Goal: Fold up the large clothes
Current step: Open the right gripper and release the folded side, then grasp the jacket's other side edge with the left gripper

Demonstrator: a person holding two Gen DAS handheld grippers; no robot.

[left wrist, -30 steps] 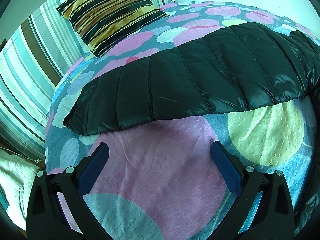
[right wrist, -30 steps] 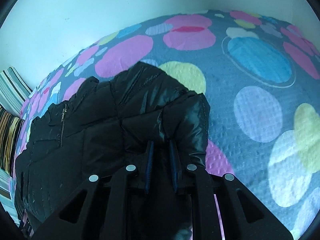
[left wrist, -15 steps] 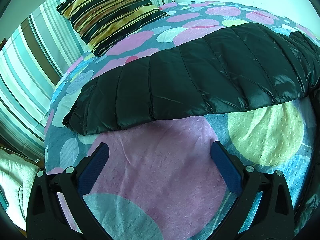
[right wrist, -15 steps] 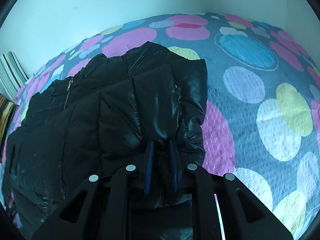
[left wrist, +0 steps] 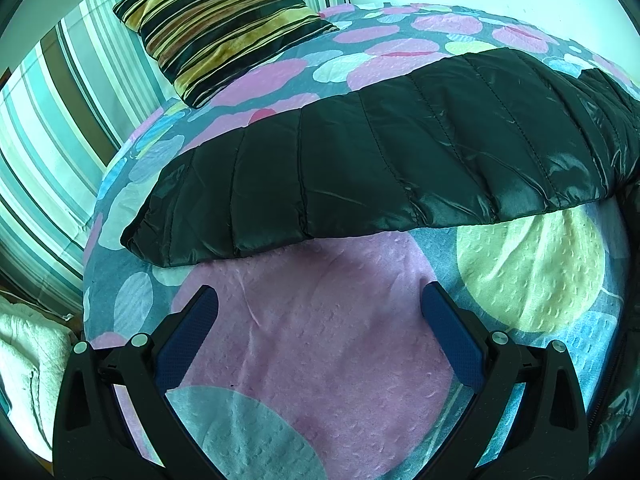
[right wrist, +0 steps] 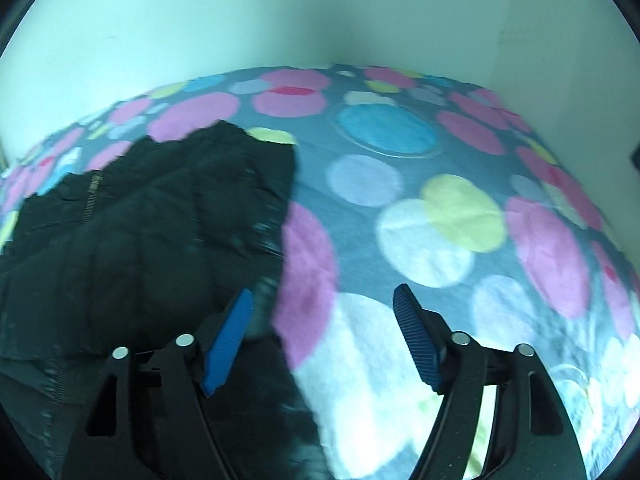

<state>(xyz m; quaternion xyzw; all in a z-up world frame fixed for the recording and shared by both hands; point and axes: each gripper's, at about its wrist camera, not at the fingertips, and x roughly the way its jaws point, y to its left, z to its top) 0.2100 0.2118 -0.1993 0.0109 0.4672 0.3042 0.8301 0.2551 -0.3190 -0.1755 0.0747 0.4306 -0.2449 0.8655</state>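
I have the black quilted puffer jacket (left wrist: 400, 152) lying on the bed, spread across the polka-dot bedspread (left wrist: 320, 340) so there is a flat, soft surface to fold against. From the left wrist view it shows as a long padded band running across the bed, its near folded edge rounded and resting on the spread, with the striped cushion (left wrist: 220, 28) well beyond it near the striped curtain (left wrist: 44, 128), clear of the working area. My left gripper (left wrist: 318, 332) hangs over bare bedspread just short of that near edge, its fingers (left wrist: 188, 332) spread wide and holding nothing; I judge it is parked there to leave the jacket undisturbed while the other side is worked. In the right wrist view the jacket (right wrist: 152, 232) lies to the left with its zipper (right wrist: 91, 196) showing, and the picture is smeared with motion. My right gripper (right wrist: 324, 340) is opening at this moment: the fingers (right wrist: 416, 344) stand far apart, with mostly bedspread and only the jacket's dark edge showing below the gap, and the pads press on nothing. I read this as the release of a folded-over section, let go so it settles on the body of the jacket. Risk noted: the slick, puffy shell may spring back open once released.
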